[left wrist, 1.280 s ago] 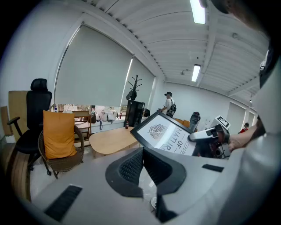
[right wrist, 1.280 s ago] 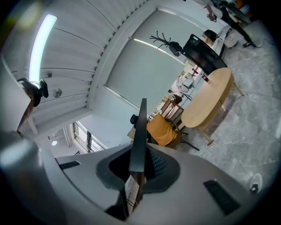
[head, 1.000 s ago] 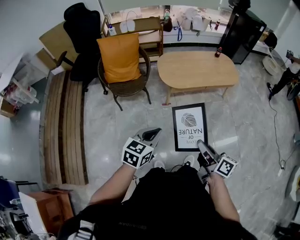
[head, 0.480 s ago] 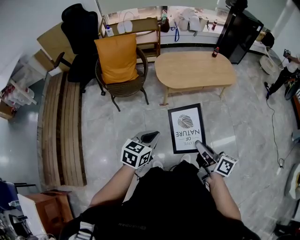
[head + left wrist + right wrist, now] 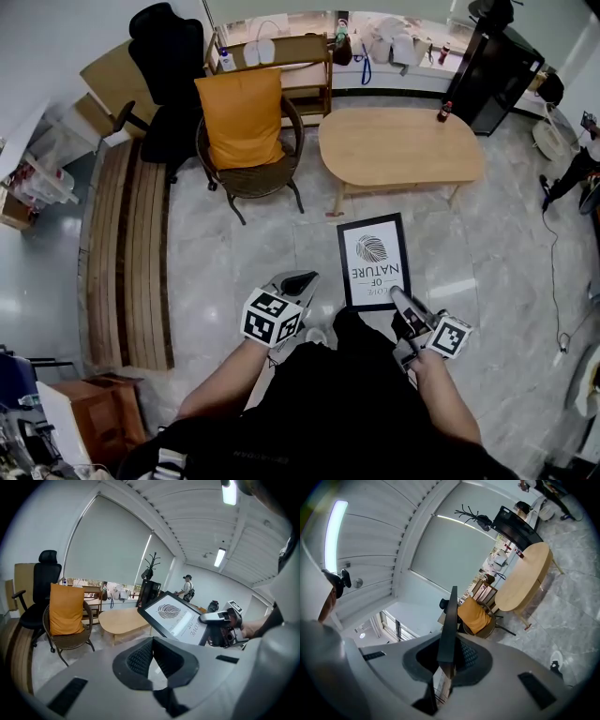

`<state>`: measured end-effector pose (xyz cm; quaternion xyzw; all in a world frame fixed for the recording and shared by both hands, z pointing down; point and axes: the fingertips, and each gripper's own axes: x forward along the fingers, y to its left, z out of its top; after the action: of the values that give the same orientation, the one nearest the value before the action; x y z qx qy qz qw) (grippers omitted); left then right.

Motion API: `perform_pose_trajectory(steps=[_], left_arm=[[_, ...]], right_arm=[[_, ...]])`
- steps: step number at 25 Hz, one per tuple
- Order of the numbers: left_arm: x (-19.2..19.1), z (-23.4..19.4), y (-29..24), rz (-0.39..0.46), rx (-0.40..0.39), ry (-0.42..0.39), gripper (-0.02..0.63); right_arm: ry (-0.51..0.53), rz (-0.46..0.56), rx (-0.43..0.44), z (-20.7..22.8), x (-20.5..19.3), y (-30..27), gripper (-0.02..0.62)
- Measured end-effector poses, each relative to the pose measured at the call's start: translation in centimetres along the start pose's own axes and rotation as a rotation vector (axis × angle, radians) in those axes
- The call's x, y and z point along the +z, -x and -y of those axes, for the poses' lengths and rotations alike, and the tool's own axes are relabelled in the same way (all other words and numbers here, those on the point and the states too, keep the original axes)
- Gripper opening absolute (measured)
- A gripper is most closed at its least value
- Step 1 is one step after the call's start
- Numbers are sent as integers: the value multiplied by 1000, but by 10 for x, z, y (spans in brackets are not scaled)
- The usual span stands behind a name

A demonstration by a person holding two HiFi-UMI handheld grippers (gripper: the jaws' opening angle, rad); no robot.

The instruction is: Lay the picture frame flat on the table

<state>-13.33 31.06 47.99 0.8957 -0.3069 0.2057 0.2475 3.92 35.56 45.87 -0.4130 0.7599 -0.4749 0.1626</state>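
Observation:
A black picture frame (image 5: pixel 373 261) with a leaf print and the words "LOVE OF NATURE" hangs above the marble floor, short of the oval wooden table (image 5: pixel 403 145). My right gripper (image 5: pixel 397 292) is shut on the frame's near bottom corner. In the right gripper view the frame (image 5: pixel 450 620) shows edge-on between the jaws. My left gripper (image 5: pixel 298 278) is to the left of the frame, apart from it, its fingertips together on nothing. From the left gripper view I see the frame's (image 5: pixel 176 617) face tilted and the table (image 5: pixel 122 619) behind it.
A wicker chair with an orange cushion (image 5: pixel 242 117) stands left of the table, with a black office chair (image 5: pixel 169 66) behind it. A slatted wooden bench (image 5: pixel 131 253) runs along the left. A black cabinet (image 5: pixel 502 66) is at the back right, and a small bottle (image 5: pixel 445 111) stands on the table's far right edge.
Hardly anything: the frame stays in the right gripper's hold and both grippers have sunk slightly toward the person's body.

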Motion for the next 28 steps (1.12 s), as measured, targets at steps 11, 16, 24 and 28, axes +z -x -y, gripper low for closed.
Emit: perform_pose_trajectory(steps=[11,16,24,28], left_arm=[[92,-45,-79,21,79,-39,5],[126,-59,-119,17,110,-46,5],[133,-69,-154,-18,115,-20,5],[138,-91,-177,-54,102,4,5]], right_arm=[[-25,25,75,54,117,-76,23],[-1,12,96,77,178,-103,23],[-46,6,74,114,206,-120,24],[-49,-4,56,132,217,-141,25]])
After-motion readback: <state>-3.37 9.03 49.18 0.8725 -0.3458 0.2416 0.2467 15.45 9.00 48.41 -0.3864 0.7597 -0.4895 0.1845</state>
